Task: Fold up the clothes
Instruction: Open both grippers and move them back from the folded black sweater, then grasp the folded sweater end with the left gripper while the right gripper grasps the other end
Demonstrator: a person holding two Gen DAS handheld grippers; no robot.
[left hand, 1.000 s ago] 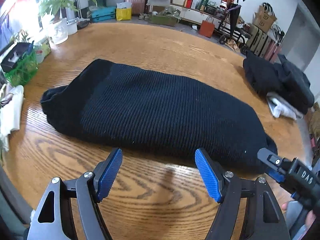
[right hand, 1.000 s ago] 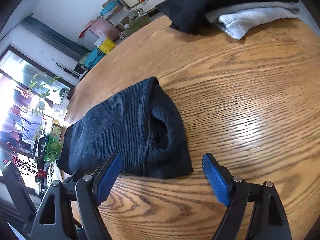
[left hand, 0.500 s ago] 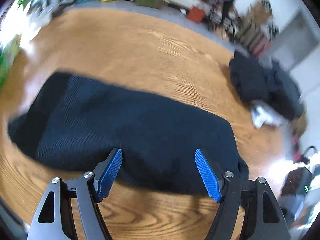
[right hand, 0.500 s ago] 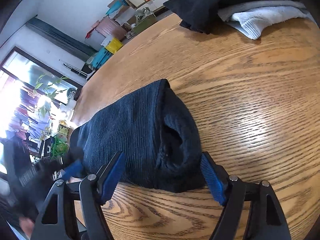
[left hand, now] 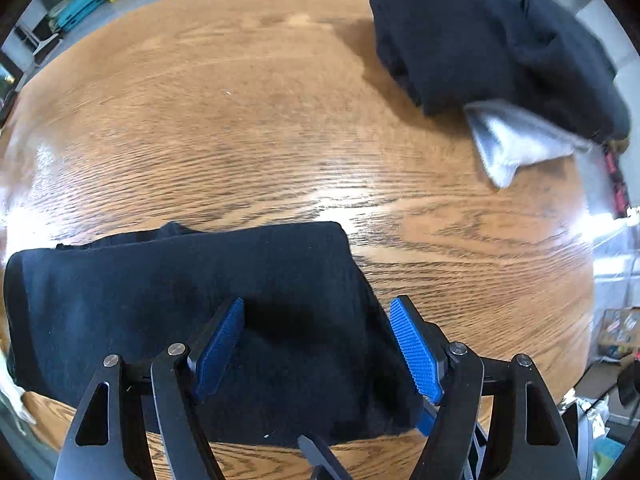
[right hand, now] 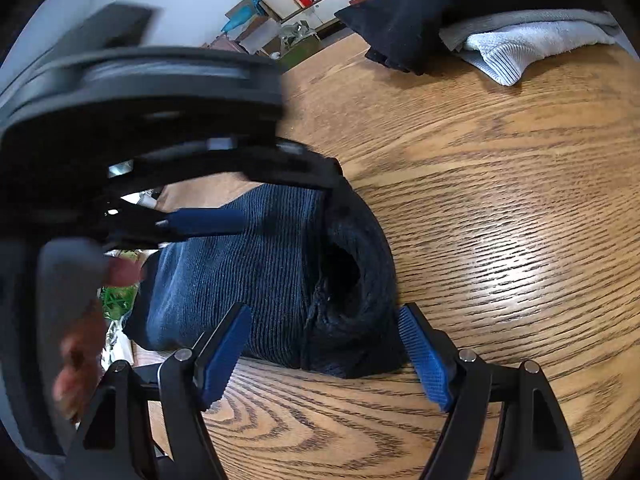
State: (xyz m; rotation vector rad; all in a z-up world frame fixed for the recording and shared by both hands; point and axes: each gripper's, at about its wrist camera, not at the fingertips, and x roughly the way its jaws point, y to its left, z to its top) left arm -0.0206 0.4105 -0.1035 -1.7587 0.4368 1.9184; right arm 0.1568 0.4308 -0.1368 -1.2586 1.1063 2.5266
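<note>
Both views are brightly lit by daylight, and glare is thrown across the wooden table, most strongly at its left edge and right of centre in the left wrist view and as a white patch on the grain in the right wrist view. Strong fisheye bending and black vignetted corners are seen in both. The far clothes pile is smeared by motion blur, and the left gripper and hand are rendered close-up, blurred and out of focus.
</note>
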